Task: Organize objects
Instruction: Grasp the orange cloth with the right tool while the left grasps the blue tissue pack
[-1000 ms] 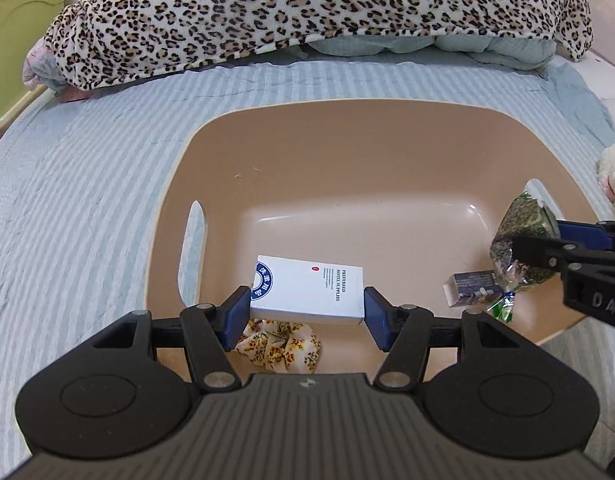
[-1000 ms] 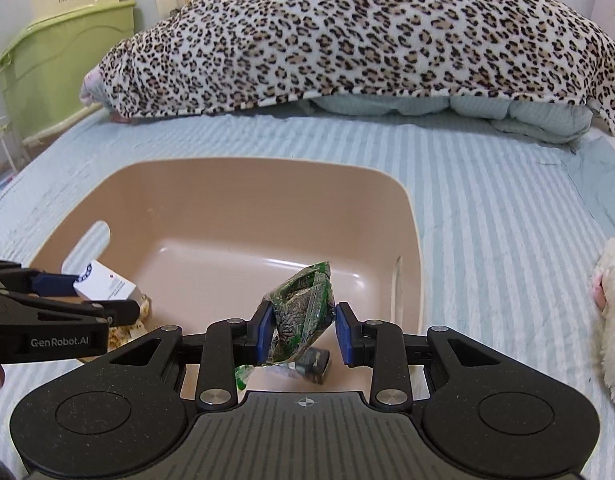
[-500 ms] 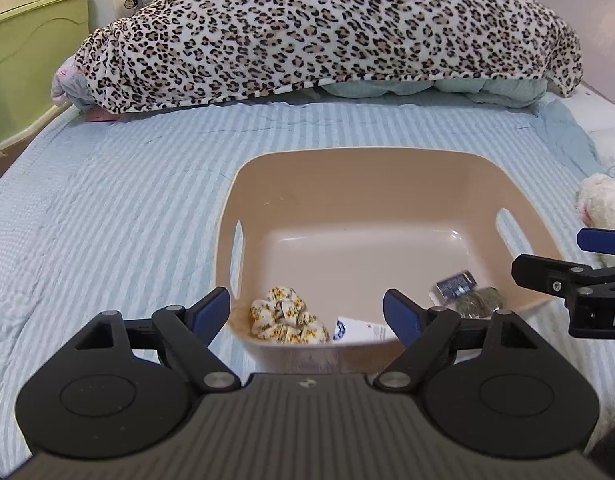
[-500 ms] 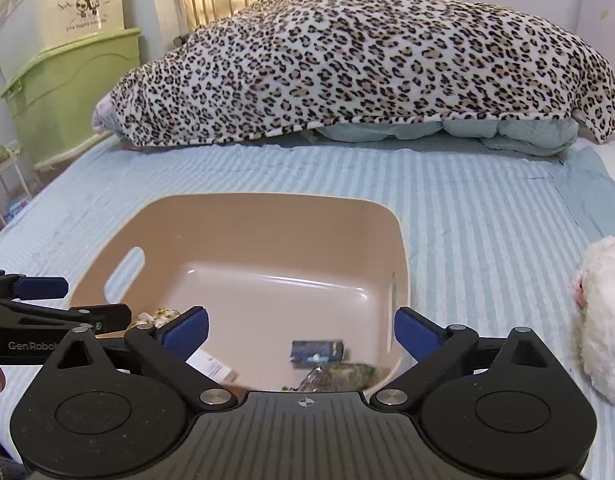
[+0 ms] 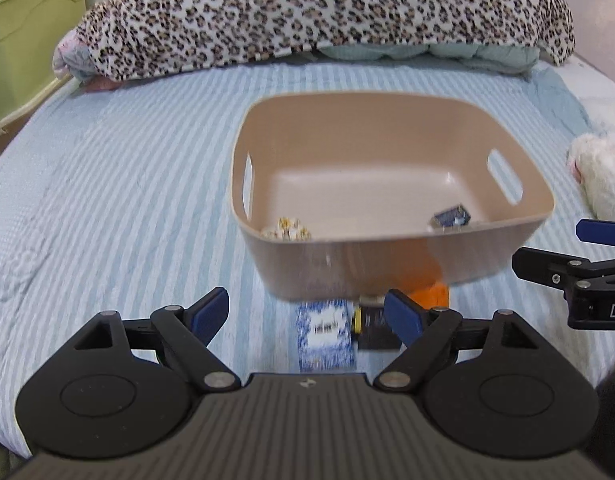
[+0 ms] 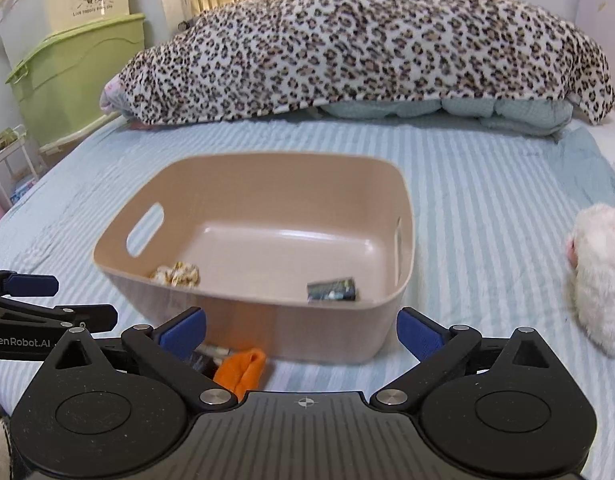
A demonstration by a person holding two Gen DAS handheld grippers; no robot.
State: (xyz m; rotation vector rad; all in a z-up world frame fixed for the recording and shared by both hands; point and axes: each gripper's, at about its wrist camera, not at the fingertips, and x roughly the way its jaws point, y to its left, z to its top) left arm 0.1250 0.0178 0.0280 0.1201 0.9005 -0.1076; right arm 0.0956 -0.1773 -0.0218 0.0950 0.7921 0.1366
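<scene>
A beige plastic basket (image 5: 407,264) (image 6: 267,328) stands on the striped bed. Inside it I see a floral scrunchie (image 5: 289,229) (image 6: 177,274) and a small dark packet (image 5: 451,216) (image 6: 331,290). On the bed in front of the basket lie a blue patterned packet (image 5: 326,334), a dark packet (image 5: 373,326) (image 6: 203,360) and an orange item (image 5: 433,294) (image 6: 241,370). My left gripper (image 5: 309,314) is open and empty, above the blue packet. My right gripper (image 6: 301,332) is open and empty, in front of the basket's near wall; it also shows in the left wrist view (image 5: 575,272).
A leopard-print blanket (image 6: 367,48) covers bedding at the far side of the bed. A white plush toy (image 6: 599,280) lies to the right of the basket. Green and white storage bins (image 6: 75,64) stand beyond the bed's left edge.
Both grippers opened, dropping the white box and green packet into the basket, then pulled back toward me. The items in front of the basket have come into view.
</scene>
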